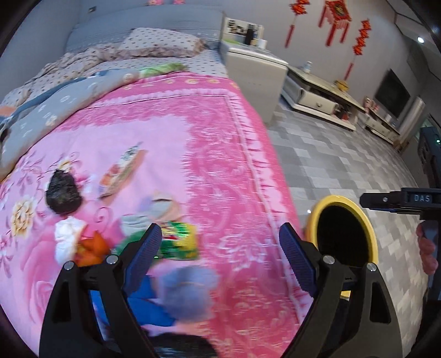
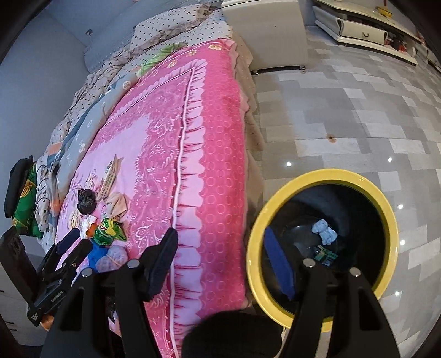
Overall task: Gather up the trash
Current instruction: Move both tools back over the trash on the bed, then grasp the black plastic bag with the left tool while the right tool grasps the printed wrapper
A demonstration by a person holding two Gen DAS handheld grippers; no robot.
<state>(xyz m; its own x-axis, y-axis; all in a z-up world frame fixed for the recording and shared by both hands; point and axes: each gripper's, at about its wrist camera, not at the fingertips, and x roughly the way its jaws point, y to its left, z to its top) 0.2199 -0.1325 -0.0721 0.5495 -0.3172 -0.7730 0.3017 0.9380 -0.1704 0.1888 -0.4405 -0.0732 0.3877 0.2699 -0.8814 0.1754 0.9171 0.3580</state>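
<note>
Left gripper [image 1: 220, 242] is released above the pink blanket [image 1: 171, 132]; right gripper [image 2: 220, 253] released, yellow bin [image 2: 322, 176] at its 3 o'clock.

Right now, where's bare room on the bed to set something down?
Free: the pink blanket between the trash pile and the bed's edge by the yellow bin, up to the pillows. Crowded: the near corner, where wrappers and wads bunch together.

Bedroom. Bed [image 1: 193, 132] under a pink patterned blanket [image 2: 198, 143], dotted pillow [image 1: 162, 42] at the grey headboard. Pale cabinet [image 1: 256, 74] just beside the bed. Grey tiled floor [image 2: 344, 115], glossy with light spots. Low white TV unit [image 1: 317, 93] along the wall, dark screen [image 1: 392, 93], red hanging ornaments [image 1: 335, 19].
</note>
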